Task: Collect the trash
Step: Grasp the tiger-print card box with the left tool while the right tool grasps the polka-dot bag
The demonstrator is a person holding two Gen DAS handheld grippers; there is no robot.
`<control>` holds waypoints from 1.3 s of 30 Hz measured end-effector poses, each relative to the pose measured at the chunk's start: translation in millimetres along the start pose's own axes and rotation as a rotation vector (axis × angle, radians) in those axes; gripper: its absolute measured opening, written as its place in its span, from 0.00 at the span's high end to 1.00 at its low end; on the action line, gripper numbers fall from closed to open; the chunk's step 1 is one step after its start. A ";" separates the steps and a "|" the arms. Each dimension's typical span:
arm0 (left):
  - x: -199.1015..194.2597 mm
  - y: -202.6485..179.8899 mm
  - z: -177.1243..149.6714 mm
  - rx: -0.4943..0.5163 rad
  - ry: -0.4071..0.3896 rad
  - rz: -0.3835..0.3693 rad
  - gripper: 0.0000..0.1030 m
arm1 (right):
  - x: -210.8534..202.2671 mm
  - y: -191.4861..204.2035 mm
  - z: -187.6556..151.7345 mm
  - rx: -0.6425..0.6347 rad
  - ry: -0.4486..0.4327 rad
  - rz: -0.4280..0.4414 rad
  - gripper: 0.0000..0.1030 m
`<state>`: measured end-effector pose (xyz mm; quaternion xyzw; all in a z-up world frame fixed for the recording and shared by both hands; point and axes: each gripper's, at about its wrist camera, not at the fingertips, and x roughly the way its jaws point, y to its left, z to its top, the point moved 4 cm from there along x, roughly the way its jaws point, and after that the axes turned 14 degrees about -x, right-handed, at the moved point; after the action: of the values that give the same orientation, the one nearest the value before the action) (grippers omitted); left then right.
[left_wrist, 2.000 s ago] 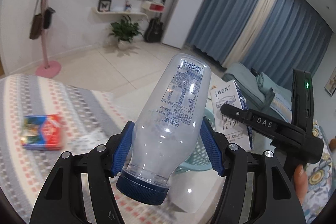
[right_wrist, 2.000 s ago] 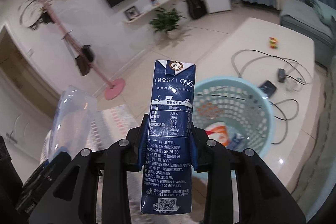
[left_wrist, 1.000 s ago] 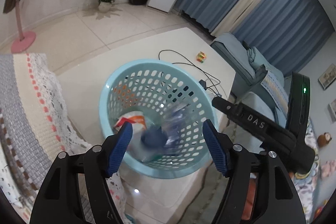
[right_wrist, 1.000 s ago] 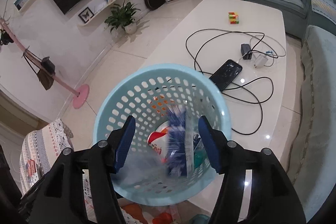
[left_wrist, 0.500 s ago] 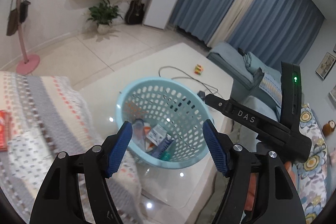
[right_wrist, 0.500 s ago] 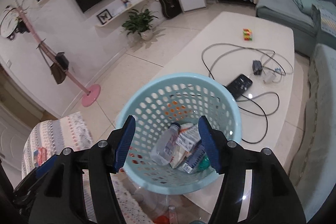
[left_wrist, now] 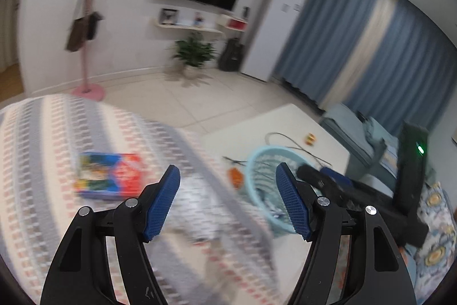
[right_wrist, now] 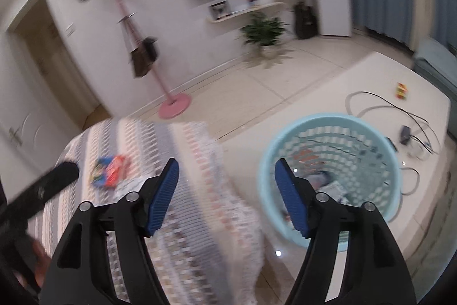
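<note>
My left gripper is open and empty above the patterned cloth. A red and blue packet lies on the cloth, ahead and to the left of it. My right gripper is open and empty, over the cloth's edge. The light blue basket stands on the white table to its right, with trash inside; it also shows in the left wrist view. The packet also shows in the right wrist view. Both views are blurred.
Black cables, a small dark adapter and a colourful cube lie on the white table beyond the basket. A pink coat stand stands on the tiled floor. A sofa sits at the right.
The bottle and the milk carton were dropped into the basket. Both grippers, now empty, have swung left from over the basket toward the patterned cloth and the packet.
</note>
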<state>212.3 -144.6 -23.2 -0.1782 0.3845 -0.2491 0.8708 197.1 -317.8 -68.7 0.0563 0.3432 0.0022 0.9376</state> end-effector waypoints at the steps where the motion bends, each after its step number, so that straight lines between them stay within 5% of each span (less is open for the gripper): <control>1: -3.8 13.5 3.6 -0.019 -0.015 0.033 0.34 | 4.3 13.2 -0.5 -0.024 0.006 0.018 0.28; 9: -6.7 113.1 25.0 -0.190 -0.027 0.215 0.34 | 44.5 99.8 -17.6 -0.216 0.117 0.103 0.26; 15: 12.9 149.3 30.7 -0.228 0.015 0.266 0.34 | 54.4 128.2 -27.9 -0.315 0.125 0.050 0.26; 20: 30.7 147.9 28.3 -0.223 0.058 0.231 0.40 | 71.8 127.1 -29.4 -0.317 0.167 0.004 0.28; 22: 34.1 141.3 24.0 -0.184 0.074 0.223 0.51 | 78.6 123.3 -30.3 -0.305 0.184 0.002 0.46; 29: 35.8 116.0 4.7 -0.155 0.157 0.129 0.67 | 75.6 118.8 -31.1 -0.315 0.149 0.017 0.69; 35: 25.3 97.6 -18.2 -0.081 0.196 0.066 0.67 | 76.1 110.1 -30.1 -0.249 0.130 0.059 0.73; 37: 18.9 89.1 -25.2 -0.021 0.211 0.033 0.61 | 76.2 108.2 -29.6 -0.235 0.127 0.068 0.73; 39: 15.1 81.8 -29.2 0.032 0.254 -0.003 0.40 | 76.9 108.6 -30.3 -0.234 0.130 0.076 0.73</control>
<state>223.2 -90.2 -91.7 -0.1320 0.4875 -0.2772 0.8174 240.1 -203.5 -129.5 -0.0407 0.3981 0.0814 0.9128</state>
